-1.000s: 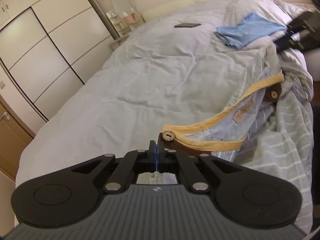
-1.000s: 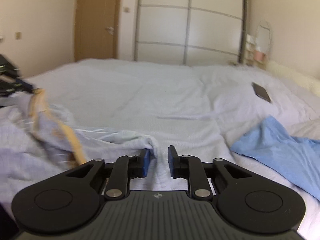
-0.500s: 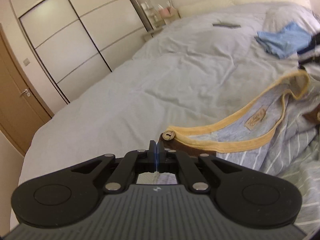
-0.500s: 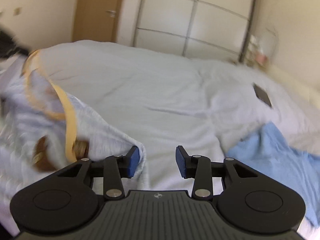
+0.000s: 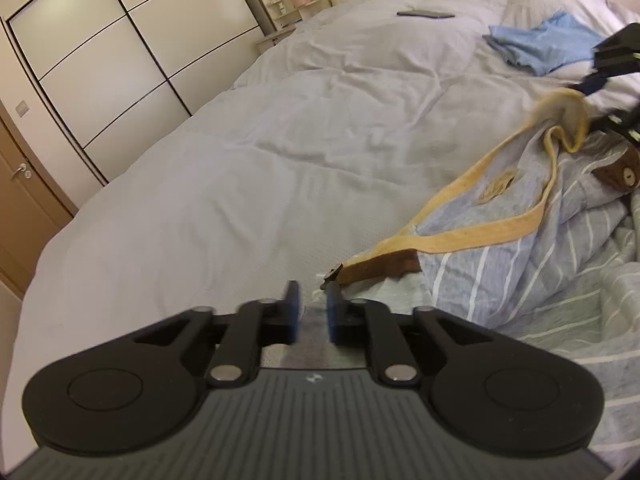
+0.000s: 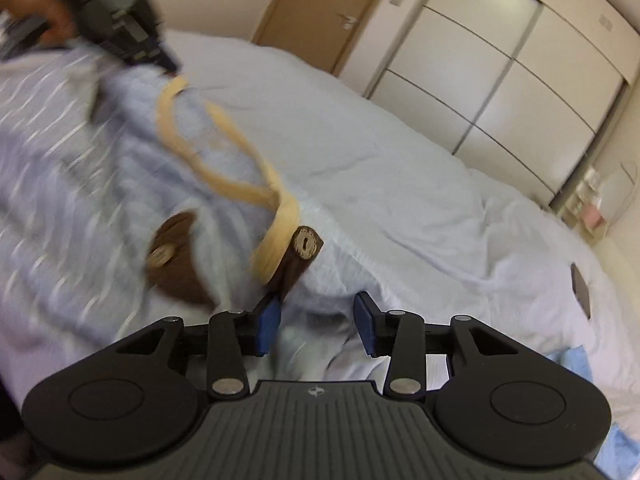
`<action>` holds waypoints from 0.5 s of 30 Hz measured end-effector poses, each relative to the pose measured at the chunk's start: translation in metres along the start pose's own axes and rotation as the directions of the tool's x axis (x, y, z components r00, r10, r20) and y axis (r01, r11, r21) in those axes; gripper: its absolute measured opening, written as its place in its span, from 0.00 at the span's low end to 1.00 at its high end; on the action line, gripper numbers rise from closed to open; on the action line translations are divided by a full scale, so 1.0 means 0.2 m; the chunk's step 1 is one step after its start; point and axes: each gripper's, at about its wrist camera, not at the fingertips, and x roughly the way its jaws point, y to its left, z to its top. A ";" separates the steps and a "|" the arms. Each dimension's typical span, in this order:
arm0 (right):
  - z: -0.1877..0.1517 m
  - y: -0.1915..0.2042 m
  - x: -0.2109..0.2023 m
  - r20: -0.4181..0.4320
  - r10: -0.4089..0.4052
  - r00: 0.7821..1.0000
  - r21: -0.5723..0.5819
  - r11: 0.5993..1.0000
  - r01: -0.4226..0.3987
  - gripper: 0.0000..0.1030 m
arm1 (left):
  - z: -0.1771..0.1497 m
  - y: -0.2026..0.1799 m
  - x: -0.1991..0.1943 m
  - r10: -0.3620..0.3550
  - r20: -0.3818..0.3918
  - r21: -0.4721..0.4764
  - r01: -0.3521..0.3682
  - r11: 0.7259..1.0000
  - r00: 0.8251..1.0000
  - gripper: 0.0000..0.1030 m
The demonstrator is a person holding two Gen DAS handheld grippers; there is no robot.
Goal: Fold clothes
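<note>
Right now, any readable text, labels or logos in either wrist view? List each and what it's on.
No legible words or numbers in either view.
Tan sewn label inside the yellow-trimmed, blue striped garment: print too blurred to read.
Small embossed logo mark on the left gripper's black body: a symbol, no letters.
Same logo mark on the right gripper's body: no letters.

Left gripper (image 5: 311,307): jaws parted, over the bed (image 5: 224,184)
Striped garment (image 5: 520,240): crumpled, yellow-trimmed
Phone (image 5: 425,13): far
</note>
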 end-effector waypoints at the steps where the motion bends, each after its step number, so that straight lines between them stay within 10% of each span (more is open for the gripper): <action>1: 0.01 -0.04 0.02 0.001 -0.001 1.000 0.040 0.999 0.001 0.35 | 0.00 0.01 0.00 -0.009 0.002 -0.009 0.009 1.000 1.000 0.25; 5: 0.04 -0.21 0.03 0.015 -0.016 1.000 0.206 0.978 0.013 0.06 | -0.02 0.10 0.01 -0.087 -0.005 -0.112 0.085 0.990 0.996 0.38; 10: 0.03 -0.24 -0.01 0.015 0.005 1.000 0.217 0.976 -0.009 0.06 | -0.05 0.20 0.06 -0.211 -0.024 -0.240 0.199 0.950 0.977 0.39; 15: 0.00 -0.18 0.00 -0.012 0.019 1.000 0.177 0.984 -0.016 0.30 | -0.05 0.16 0.02 -0.239 -0.032 -0.219 0.227 0.949 0.970 0.39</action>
